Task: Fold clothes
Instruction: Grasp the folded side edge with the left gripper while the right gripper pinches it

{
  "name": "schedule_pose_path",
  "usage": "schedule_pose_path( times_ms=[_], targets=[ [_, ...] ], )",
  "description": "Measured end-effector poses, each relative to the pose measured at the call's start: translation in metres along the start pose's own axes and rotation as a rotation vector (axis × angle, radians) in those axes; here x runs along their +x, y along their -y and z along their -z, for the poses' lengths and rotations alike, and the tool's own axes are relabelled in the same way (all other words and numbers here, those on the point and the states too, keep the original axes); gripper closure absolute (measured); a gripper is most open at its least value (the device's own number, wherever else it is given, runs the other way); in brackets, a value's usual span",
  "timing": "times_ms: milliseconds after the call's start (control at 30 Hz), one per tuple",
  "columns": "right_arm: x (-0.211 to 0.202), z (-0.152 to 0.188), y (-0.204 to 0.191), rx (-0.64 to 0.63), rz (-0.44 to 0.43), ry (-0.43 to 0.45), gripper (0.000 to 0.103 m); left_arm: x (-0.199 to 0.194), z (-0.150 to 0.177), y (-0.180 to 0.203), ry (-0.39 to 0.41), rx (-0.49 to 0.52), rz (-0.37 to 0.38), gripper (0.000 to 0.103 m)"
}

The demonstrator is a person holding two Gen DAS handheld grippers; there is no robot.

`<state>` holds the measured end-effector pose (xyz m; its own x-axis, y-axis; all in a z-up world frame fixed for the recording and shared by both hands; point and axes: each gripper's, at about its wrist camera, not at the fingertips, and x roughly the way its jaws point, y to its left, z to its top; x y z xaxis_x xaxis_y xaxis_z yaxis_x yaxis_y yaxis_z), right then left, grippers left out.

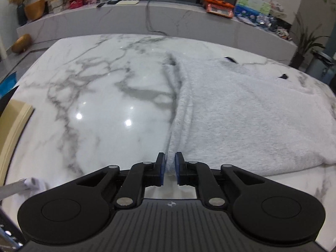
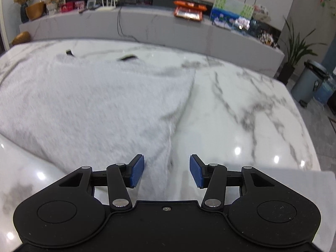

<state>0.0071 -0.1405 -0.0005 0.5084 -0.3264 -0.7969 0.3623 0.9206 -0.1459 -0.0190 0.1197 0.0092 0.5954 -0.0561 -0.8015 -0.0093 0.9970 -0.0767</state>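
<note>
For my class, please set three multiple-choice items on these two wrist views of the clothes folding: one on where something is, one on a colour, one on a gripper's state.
1. Where does the grey garment lie?
A. on the marble table
B. on the floor
C. over a chair

2. What colour are the pads on the gripper fingers?
A. red
B. blue
C. yellow

3. What is the state of the left gripper?
A. wide open above bare table
B. out of view
C. shut on the garment's near edge

Answers: 1 A, the fabric is spread on the veined white top. 2 B, the pads show blue in both views. 3 C, its pads pinch a fold of grey cloth, while the right gripper is open.
</note>
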Motion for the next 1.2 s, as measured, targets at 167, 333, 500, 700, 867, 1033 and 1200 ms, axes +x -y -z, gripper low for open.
schedule_pose_path(
  times_ms=[167, 333, 500, 700, 867, 1033, 1200],
  targets=[
    [-0.007, 0.004, 0.011, 0.03, 0.018, 0.014, 0.057, -0.004, 0.002, 0.003, 0.003, 0.004, -0.041, 0.077],
    [-0.008, 0.003, 0.009, 0.064, -0.069, 0.009, 0.058, 0.003, 0.005, 0.005, -0.013, 0.009, -0.058, 0.071],
    [0.0, 0.004, 0.002, 0.049, -0.093, -0.046, 0.097, 0.01, 0.006, 0.011, -0.033, 0.024, -0.043, 0.079],
    [0.003, 0.002, -0.002, 0.019, -0.053, -0.061, 0.101, 0.011, 0.006, 0.015, -0.044, 0.05, -0.055, 0.092],
    [0.004, 0.002, 0.0, -0.006, -0.017, -0.062, 0.101, 0.011, 0.005, 0.017, -0.046, 0.064, -0.069, 0.092],
    [-0.006, 0.0, -0.001, -0.017, 0.012, -0.014, 0.094, 0.01, 0.004, 0.019, -0.014, 0.042, -0.087, 0.085],
    [-0.021, -0.007, -0.011, -0.038, 0.03, 0.082, 0.072, 0.009, -0.001, 0.021, 0.041, -0.002, -0.093, 0.055]
  ],
)
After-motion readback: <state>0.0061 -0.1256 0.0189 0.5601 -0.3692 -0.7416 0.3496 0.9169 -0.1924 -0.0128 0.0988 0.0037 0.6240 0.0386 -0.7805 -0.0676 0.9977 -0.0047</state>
